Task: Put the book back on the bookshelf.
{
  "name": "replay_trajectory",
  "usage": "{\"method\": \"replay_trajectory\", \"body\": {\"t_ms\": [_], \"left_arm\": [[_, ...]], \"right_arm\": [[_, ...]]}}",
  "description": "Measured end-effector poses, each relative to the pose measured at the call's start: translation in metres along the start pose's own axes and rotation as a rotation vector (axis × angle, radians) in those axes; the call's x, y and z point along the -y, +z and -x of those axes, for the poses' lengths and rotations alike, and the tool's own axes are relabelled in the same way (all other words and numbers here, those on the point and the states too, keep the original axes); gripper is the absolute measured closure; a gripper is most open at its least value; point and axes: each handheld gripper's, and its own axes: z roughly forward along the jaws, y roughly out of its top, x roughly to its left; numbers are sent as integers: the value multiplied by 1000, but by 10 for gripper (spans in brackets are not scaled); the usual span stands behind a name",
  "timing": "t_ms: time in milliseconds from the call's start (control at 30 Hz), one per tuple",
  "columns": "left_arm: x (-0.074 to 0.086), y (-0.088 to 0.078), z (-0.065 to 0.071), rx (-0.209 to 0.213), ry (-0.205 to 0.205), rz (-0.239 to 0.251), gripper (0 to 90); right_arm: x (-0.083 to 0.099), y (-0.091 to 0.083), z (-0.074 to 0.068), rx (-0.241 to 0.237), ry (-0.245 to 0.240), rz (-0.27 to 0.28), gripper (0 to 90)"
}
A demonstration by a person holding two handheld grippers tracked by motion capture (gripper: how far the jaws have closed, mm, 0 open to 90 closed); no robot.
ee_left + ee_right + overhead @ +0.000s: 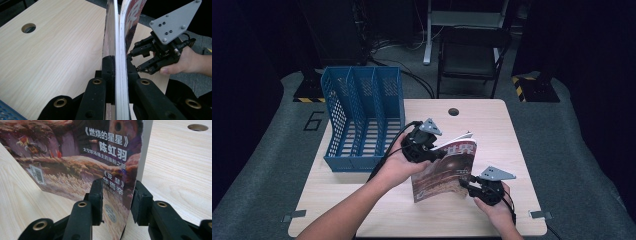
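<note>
A magazine [447, 170] with a brown illustrated cover stands tilted on the wooden table [497, 135], its lower edge on the tabletop. My left gripper [439, 154] is shut on its upper left edge; in the left gripper view both pads press the white page block [120, 50] of the magazine. My right gripper [464, 185] sits at the lower right edge. In the right gripper view the magazine cover [75, 157] passes between the jaws of my right gripper [117, 200], which stand apart with a gap beside the thin edge. The right gripper [133, 60] also appears past the magazine in the left gripper view.
A blue three-slot file rack [362, 120] stands on the table's left side, just left of my left hand. A cable hole [454, 111] lies near the far edge. A dark folding chair [472, 55] stands beyond the table.
</note>
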Motion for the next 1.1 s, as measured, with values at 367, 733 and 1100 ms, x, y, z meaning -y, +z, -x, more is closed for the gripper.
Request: {"method": "replay_trajectory", "body": {"t_ms": [367, 733, 1100], "left_arm": [[-1, 0, 1, -5, 13, -1, 841], [-1, 1, 2, -10, 21, -5, 842], [-2, 1, 1, -11, 16, -5, 842]], "right_arm": [[1, -1, 3, 5, 7, 1, 655], [2, -1, 3, 15, 5, 1, 640], [3, -1, 5, 39, 35, -11, 596]]}}
